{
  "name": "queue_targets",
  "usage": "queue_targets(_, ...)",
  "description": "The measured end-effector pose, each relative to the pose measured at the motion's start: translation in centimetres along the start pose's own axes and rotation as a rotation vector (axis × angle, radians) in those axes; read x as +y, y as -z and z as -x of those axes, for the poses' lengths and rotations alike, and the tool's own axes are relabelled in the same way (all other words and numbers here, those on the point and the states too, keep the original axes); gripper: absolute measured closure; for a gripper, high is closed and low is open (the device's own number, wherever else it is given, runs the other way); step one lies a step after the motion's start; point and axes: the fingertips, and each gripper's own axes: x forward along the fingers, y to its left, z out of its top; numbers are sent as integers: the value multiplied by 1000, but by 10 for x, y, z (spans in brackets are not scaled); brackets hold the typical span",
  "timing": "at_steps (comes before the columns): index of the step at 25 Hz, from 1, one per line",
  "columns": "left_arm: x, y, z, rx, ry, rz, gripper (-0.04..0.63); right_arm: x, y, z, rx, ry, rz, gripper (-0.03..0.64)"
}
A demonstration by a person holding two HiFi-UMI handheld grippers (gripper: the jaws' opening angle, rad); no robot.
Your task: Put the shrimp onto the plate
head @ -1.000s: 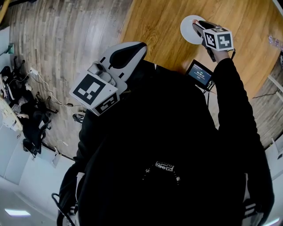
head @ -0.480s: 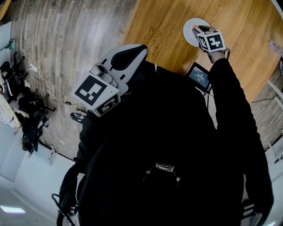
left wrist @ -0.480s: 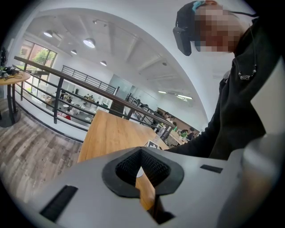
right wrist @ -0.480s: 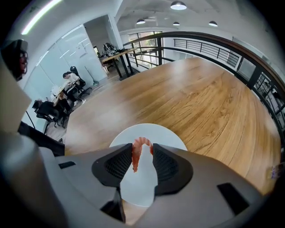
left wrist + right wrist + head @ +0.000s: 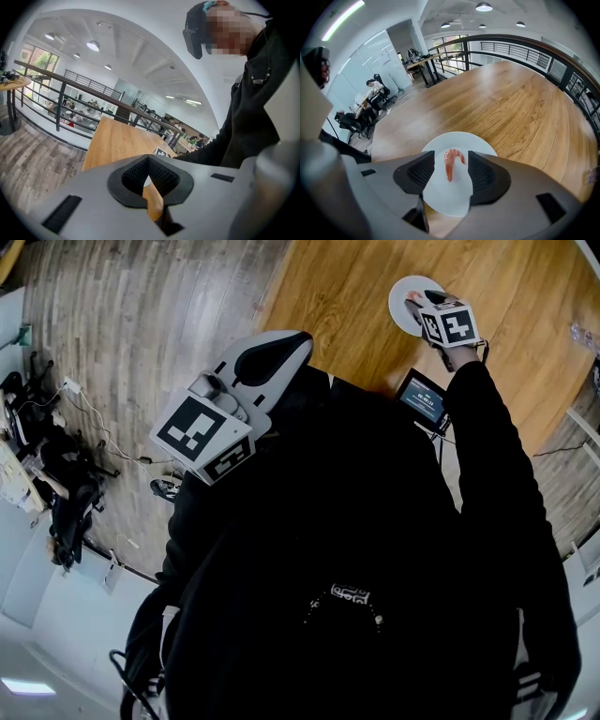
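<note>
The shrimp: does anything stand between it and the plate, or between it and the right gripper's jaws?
Nothing visible does. The shrimp lies on the plate, in the gap of the right gripper, whose jaws have just been opening and stand clear of it.

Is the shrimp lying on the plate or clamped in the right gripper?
On the plate: the shrimp lies there between the right gripper's jaws, which have just opened clear of it.

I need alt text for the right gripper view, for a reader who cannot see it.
A pink shrimp lies on a white plate between the jaws of the right gripper, which have just been opening and do not touch it. The plate stands on a wooden table.
</note>
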Motion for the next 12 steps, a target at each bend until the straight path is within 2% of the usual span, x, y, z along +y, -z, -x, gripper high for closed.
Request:
queue_targets(9, 13, -1, -7, -33, 61, -69, 597, 2, -20, 14, -97, 27, -40, 403)
queue_targets(12, 29, 1, -20, -14, 86, -96, 597, -2, -32, 28, -151, 27, -78, 403)
